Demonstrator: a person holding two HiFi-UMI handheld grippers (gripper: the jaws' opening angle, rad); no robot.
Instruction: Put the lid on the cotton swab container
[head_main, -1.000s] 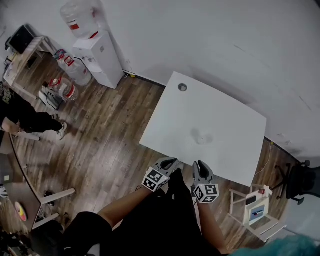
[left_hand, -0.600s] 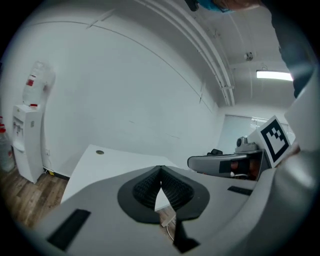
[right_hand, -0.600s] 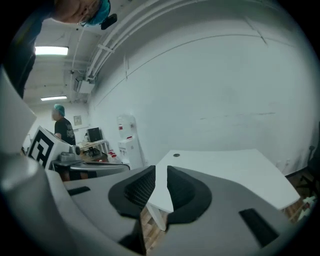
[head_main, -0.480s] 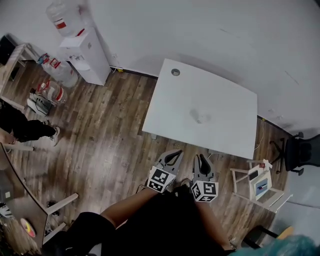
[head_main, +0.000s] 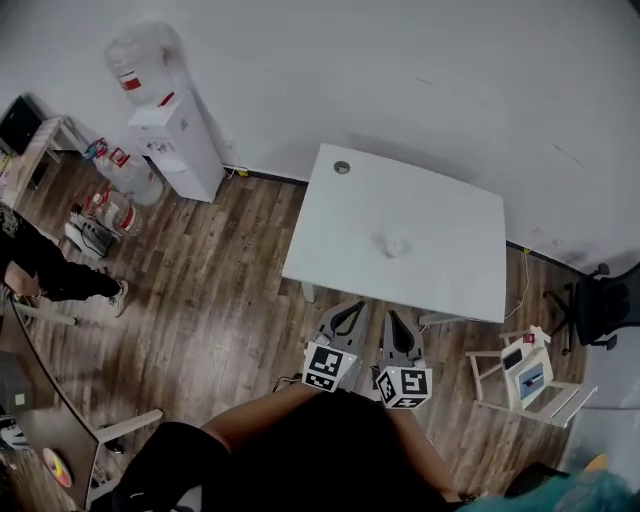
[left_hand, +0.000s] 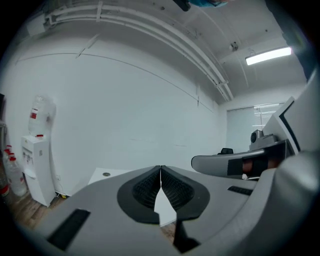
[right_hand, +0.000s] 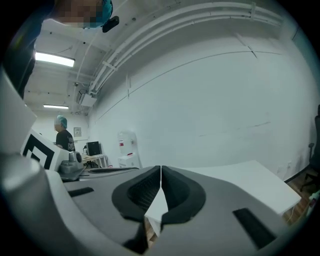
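On the white table (head_main: 450, 270), near its middle: the cotton swab container (head_main: 393, 246). Small, pale, faintly glassy, barely darker than the tabletop (too small and soft in the head view to tell lid from body, or whether a lid sits on it at all). Shares the tabletop only with 1 round grey grommet (head_main: 342, 167) near the far left corner. Well apart from both grippers.

Just short of the table's near edge, over the wood floor (head_main: 220, 300): the left gripper (head_main: 351, 307) and the right gripper (head_main: 391, 317), side by side, tips toward the table, each with a black-and-white marker cube (head_main: 329, 366) at its rear, both on bare forearms.

In the left gripper view: jaws clenched, the 2 ribbed black pads (left_hand: 145, 189) meeting along 1 thin line, nothing caught between them. In the right gripper view: jaws just closing, tips now touching too, empty, with the table's white top beyond and slightly to the right.

Around the table: a water dispenser (head_main: 178, 140) with its bottle against the white wall (head_main: 420, 70), spare bottles (head_main: 115, 190) on the floor beside it, a black office chair (head_main: 598, 305) at the right, a person (head_main: 45, 270) at the left edge.
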